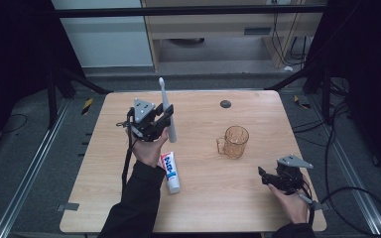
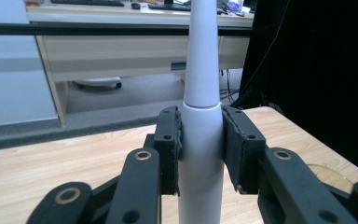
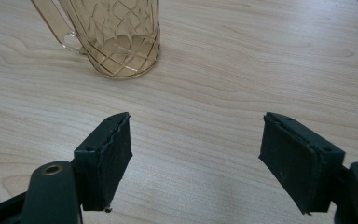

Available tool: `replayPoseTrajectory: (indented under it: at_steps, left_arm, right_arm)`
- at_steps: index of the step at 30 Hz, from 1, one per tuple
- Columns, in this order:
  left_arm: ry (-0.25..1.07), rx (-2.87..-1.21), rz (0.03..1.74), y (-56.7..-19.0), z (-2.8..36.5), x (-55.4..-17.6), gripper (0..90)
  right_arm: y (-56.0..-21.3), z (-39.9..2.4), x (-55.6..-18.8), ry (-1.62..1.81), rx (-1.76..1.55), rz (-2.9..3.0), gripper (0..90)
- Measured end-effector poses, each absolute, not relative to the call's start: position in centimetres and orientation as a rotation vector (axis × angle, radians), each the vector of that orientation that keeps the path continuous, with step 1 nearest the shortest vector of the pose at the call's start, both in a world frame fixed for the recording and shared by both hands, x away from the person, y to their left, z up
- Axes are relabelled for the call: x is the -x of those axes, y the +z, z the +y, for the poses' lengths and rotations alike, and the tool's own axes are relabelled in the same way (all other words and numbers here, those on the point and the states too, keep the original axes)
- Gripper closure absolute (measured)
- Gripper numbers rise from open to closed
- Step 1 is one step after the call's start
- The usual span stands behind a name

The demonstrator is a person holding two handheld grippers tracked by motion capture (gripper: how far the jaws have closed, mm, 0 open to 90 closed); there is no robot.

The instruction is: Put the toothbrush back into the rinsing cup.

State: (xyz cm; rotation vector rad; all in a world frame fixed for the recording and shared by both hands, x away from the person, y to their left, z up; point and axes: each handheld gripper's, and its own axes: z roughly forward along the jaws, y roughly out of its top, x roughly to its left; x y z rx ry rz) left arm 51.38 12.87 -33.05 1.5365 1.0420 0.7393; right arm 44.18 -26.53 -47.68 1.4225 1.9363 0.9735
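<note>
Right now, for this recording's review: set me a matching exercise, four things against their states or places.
Things:
1. toothbrush
2. toothpaste tube
3. glass mug
4. right gripper

States:
A. lying flat on the table
B. open, holding nothing
C. standing upright, amber-tinted
D. clamped in the left gripper, off the table

Pairs: 1-D, 2-A, 3-C, 4-B

Left gripper (image 1: 164, 118) clamped; right gripper (image 1: 264, 177) agape
</note>
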Motion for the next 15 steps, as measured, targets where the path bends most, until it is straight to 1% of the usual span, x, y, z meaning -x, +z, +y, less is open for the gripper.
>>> replayPoseTrajectory:
  at_steps: [9, 15]
  left_arm:
    - [0.736, -1.514, 1.012, -32.9, 10.0, -51.8, 67.9]
    - [0.765, -1.491, 1.002, -32.9, 7.9, -52.0, 67.9]
  right_arm:
    - [-47.8, -26.6, -44.2, 0.978, -1.423, 1.943, 24.0]
    - [-47.8, -26.7, -44.3, 0.985, -1.426, 1.936, 23.8]
